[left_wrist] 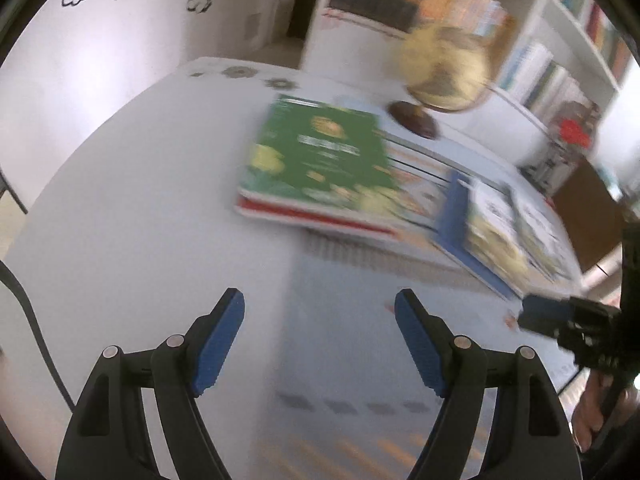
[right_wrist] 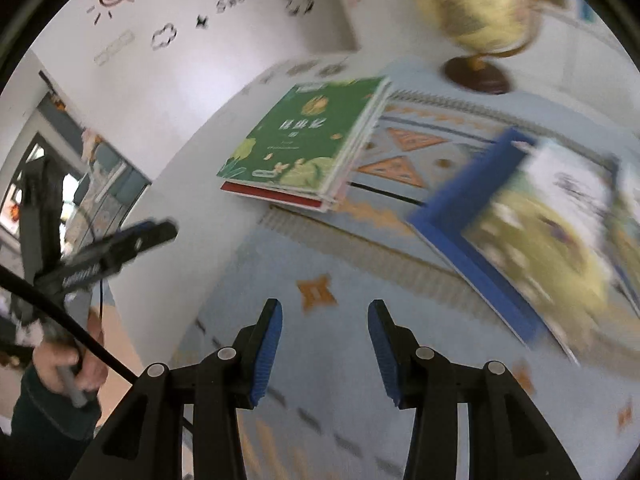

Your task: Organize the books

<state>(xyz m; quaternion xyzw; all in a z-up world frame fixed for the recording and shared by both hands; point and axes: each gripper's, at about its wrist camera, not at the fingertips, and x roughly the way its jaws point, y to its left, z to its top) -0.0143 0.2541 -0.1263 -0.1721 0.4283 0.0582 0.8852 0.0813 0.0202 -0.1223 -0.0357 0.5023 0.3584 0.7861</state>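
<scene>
Room: white walls with doodles and a white bookshelf (left_wrist: 560, 40) full of upright books stand behind our pale grey counter (left_wrist: 140, 200), which carries a patterned light-blue mat (right_wrist: 340, 360).
Stack: we see a green-covered book (right_wrist: 304, 140) lying flat on top of a small pile with a red-edged book (right_wrist: 272, 196) at the bottom; the pile sits half on the mat's far left corner, half on bare counter.
Loose books: a blue-bordered picture book (right_wrist: 472, 216) lies on the mat to the right with a pale illustrated book (right_wrist: 560, 208) on top of it, both badly blurred.
Globe: a yellow globe on a dark wooden base (left_wrist: 440, 68) stands just behind the stack.
Left claw: our left claw (left_wrist: 320, 344) hangs over bare mat, jaws moderately wide, nothing between them.
Right claw: our right claw (right_wrist: 326, 354) hovers over the mat too, jaws parted more narrowly, empty.
Risk, blur: we judge both hands are sweeping fast; a claw arriving at that pace could shove a book instead of gripping it.
Risk, stack: a push on the green cover could slide the pile apart or off the mat.
Risk, globe: reaching past the stack could knock the globe over.
Risk, claws: both aiming at one book could make them collide.
Risk, grip: flat books give little edge; the narrower right jaws may skid over the cover.
</scene>
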